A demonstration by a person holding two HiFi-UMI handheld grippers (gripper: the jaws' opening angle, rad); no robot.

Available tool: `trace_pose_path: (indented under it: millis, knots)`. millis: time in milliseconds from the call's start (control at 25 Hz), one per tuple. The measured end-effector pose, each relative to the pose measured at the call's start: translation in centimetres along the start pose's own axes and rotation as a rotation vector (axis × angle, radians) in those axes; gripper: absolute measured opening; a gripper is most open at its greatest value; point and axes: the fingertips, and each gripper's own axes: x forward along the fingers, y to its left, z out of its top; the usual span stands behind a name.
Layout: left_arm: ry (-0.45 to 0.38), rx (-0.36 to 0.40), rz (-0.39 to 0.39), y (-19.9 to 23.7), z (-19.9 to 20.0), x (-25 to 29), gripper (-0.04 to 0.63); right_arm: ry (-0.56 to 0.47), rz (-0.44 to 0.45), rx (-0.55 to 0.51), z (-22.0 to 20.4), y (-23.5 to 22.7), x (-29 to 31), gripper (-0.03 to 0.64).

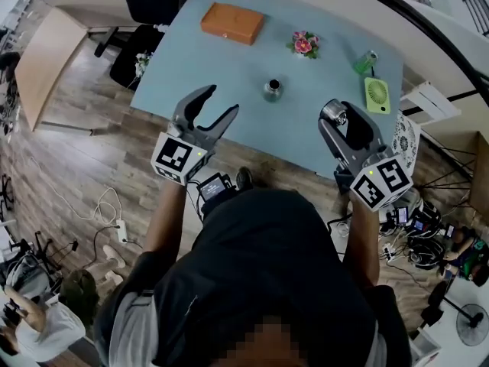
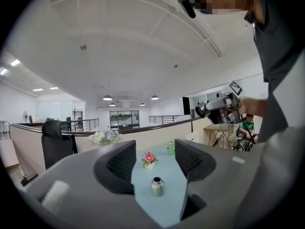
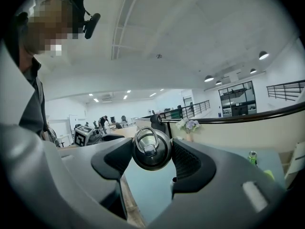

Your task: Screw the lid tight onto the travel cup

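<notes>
Right tongs (image 3: 152, 151) clamp the lid (image 3: 151, 149); left tongs (image 2: 153, 156) gape empty, aimed at the upright travel cup (image 2: 157, 186) on the counter (image 2: 169, 202), which stands ahead and left of the lid.

Lidless travel cup (image 1: 273, 90) upright on table (image 1: 229, 75); ringed lid (image 3: 151, 149) clamped in right claw (image 3: 152, 157).

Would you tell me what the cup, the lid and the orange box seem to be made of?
The cup looks like brushed steel: grey with a dull sheen. The lid seems polished metal, likely steel: bright reflections on its dome. The box may be leather or wood: matte orange-brown, too far to tell.
</notes>
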Motion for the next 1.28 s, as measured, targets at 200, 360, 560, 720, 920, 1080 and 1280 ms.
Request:
trace_pose_path:
  millis: [200,360,560,720,920,1080,1280]
  knots:
    - [-0.026,-0.011,-0.047,1.3,-0.3,-0.1,0.305,0.01,-0.049,-0.007,0.0,1.3,0.8,0.264]
    - [-0.018,-0.034,-0.079,1.4,-1.0,0.4,0.305,0.02,-0.066,-0.02,0.2,2.0,1.1,0.264]
    - [-0.034,-0.036,-0.108,1.1,-2.0,1.5,0.305,0.044,-0.078,-0.022,-0.3,1.7,1.1,0.264]
    - [-0.023,-0.046,-0.107,1.1,-2.8,2.0,0.305,0.059,-0.07,-0.018,-0.7,1.0,1.7,0.264]
    - [-0.004,-0.039,-0.106,1.1,-3.5,2.7,0.307,0.064,-0.035,-0.017,-1.1,-0.1,3.1,0.264]
    - [0.016,-0.044,-0.108,1.1,-4.5,3.5,0.307,0.067,0.013,-0.005,-1.7,-1.1,5.1,0.264]
    - [0.052,-0.019,-0.129,0.8,-6.5,5.9,0.316,0.093,0.057,0.004,-2.1,-2.7,7.6,0.264]
